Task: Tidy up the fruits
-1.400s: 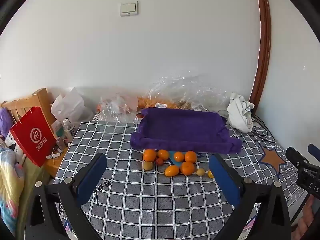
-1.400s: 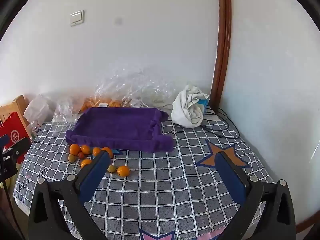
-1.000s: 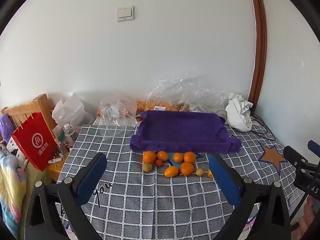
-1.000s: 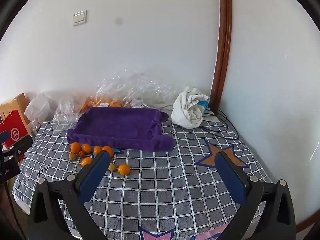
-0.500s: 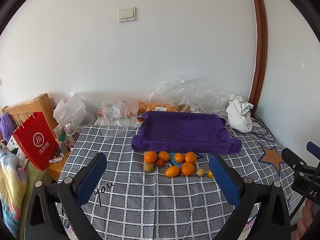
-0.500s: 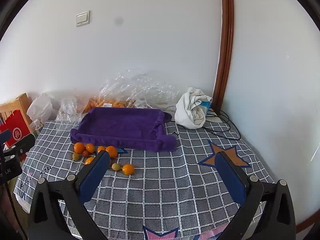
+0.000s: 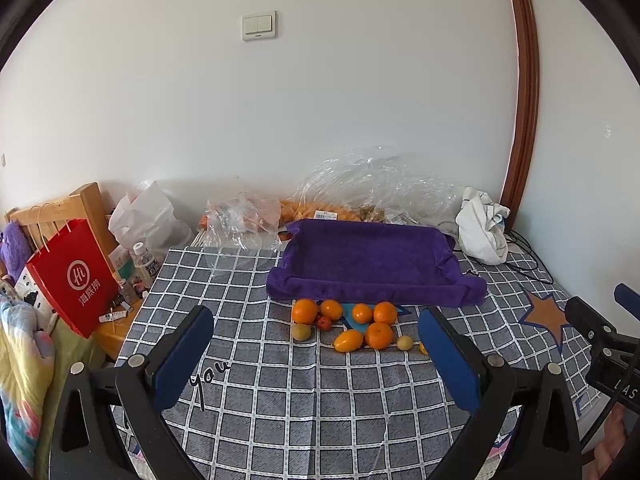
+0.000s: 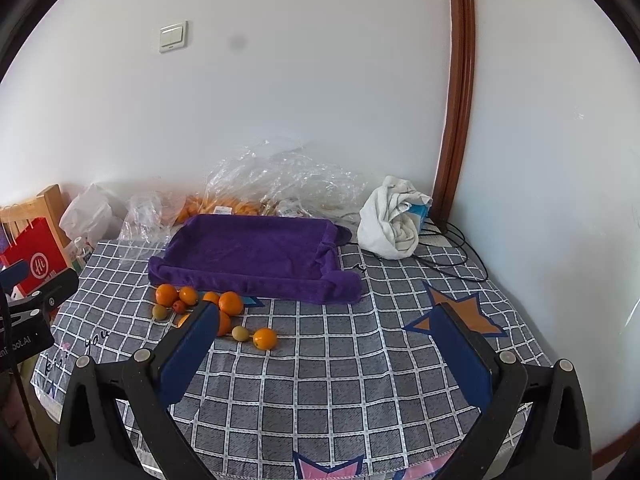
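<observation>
Fruit laid out on a checked tablecloth (image 7: pixel 280 400) beside a purple tray (image 7: pixel 372 264).

Ahead of the left gripper (image 7: pixel 312 344), oranges (image 7: pixel 304 311), a small red fruit (image 7: pixel 324 323) and two green fruits (image 7: pixel 301 332) cluster on the cloth just in front of the purple cloth-lined tray; one orange (image 8: pixel 265 338) sits apart, nearer the right gripper (image 8: pixel 328 344). Beyond the tray lie crumpled clear plastic bags (image 7: pixel 376 192), with a bundled white cloth (image 8: pixel 390 222) and black cables (image 8: pixel 452 268) ahead and to the right. Orange star prints (image 8: pixel 456 316) mark the cloth.
</observation>
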A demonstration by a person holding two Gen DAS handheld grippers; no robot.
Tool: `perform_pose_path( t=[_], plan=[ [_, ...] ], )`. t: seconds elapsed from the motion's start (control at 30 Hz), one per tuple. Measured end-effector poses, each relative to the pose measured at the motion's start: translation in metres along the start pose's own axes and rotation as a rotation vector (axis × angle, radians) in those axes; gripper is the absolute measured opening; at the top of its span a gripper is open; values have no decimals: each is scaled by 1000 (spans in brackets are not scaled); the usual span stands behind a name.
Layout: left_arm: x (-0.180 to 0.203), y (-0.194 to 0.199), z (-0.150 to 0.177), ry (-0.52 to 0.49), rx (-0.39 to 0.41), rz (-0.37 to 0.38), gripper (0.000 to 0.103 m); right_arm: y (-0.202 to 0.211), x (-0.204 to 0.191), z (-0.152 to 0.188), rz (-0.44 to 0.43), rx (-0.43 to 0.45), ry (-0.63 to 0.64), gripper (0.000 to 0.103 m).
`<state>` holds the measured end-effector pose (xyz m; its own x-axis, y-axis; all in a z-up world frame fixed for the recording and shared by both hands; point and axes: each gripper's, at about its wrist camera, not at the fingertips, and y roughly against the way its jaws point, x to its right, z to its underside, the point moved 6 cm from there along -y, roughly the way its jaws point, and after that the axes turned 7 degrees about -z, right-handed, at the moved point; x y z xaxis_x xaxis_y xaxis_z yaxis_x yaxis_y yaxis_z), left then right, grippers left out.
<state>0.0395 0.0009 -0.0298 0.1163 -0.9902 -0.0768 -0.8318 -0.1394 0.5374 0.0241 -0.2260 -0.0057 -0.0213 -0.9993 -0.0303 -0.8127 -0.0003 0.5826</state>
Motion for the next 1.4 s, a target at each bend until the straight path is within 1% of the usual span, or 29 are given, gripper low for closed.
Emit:
perform_pose_path(
  t=[0.73, 1.13, 1.4],
  plan=[
    [-5, -1, 4, 22, -4, 13, 103, -2, -10, 2, -9, 1, 15, 103],
    [-3, 3, 6, 17, 8, 24, 103, -3, -8, 4, -9, -1, 13, 103],
    [-5, 4, 6, 21, -3, 30, 103, -1, -10, 5, -8, 4, 21, 103]
  ],
)
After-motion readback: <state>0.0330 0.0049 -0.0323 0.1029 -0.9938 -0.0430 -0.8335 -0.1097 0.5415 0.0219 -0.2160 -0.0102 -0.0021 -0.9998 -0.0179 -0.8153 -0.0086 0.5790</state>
